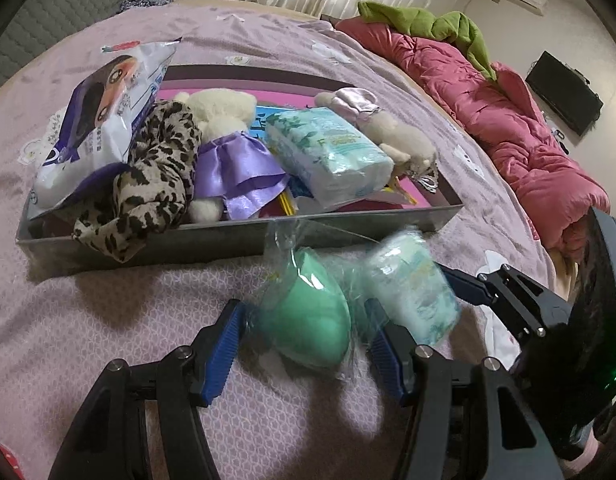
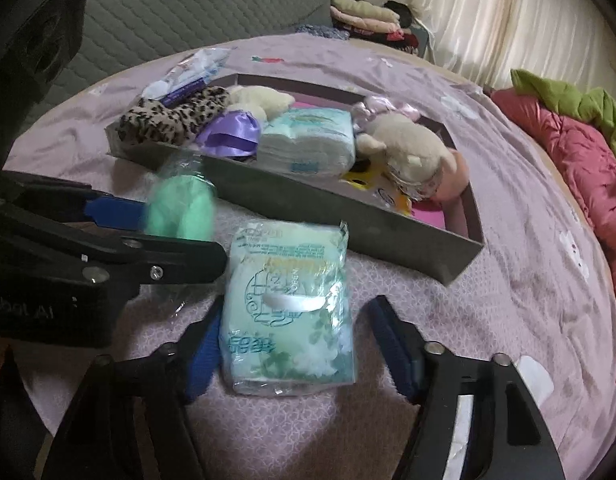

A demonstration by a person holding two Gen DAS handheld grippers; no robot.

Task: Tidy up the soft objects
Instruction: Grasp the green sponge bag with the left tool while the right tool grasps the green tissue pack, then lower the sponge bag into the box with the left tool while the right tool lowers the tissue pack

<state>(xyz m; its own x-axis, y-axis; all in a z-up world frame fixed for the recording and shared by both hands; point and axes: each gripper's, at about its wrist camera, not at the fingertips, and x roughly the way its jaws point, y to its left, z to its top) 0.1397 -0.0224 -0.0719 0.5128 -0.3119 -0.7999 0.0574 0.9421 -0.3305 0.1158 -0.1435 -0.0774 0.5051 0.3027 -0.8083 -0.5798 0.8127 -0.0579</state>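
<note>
Counting two tissue packs [image 2: 288, 312] [image 2: 308, 142], two plush toys [image 2: 404, 148] [image 2: 260, 100].

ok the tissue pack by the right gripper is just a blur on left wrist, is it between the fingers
observer: yes, the tissue pack lies flat on the bedspread between the right gripper fingers.
operator: gripped?
observer: no, there's a gap between the right-hand pad and the pack.
operator: anything hidden at the tray's right end
observer: a pink plush sits behind the cream plush in the tray.
</note>
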